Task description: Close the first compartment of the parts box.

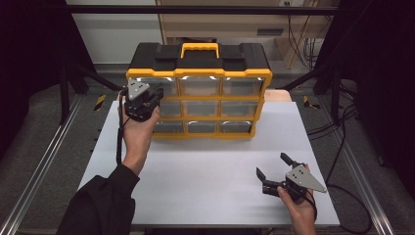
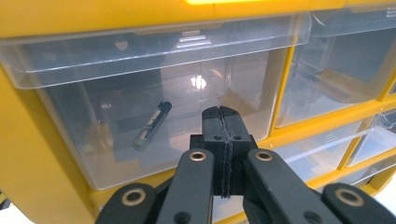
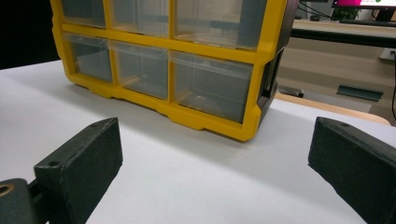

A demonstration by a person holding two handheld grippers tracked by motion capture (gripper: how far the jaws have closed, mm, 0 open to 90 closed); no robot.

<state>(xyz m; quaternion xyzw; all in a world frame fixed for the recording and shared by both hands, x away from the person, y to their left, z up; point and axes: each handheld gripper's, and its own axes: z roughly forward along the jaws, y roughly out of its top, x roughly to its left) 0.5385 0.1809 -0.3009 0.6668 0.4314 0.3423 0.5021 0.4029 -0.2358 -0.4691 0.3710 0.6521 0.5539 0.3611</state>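
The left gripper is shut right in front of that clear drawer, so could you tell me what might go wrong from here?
1. The left gripper is shut in front of the clear drawer; pushing could slide the organizer back on the table, since the right gripper rests apart, open.
2. Closed jaws cannot hook the drawer lip.
3. A jolt might shift the small dark part inside.

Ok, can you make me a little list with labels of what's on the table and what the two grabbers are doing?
table: white table top
box: yellow and black plastic organiser with clear drawers
left gripper: jaws shut, at a clear left-column drawer
inside drawer: small dark metal part
right gripper: jaws open, low over the table, holding nothing
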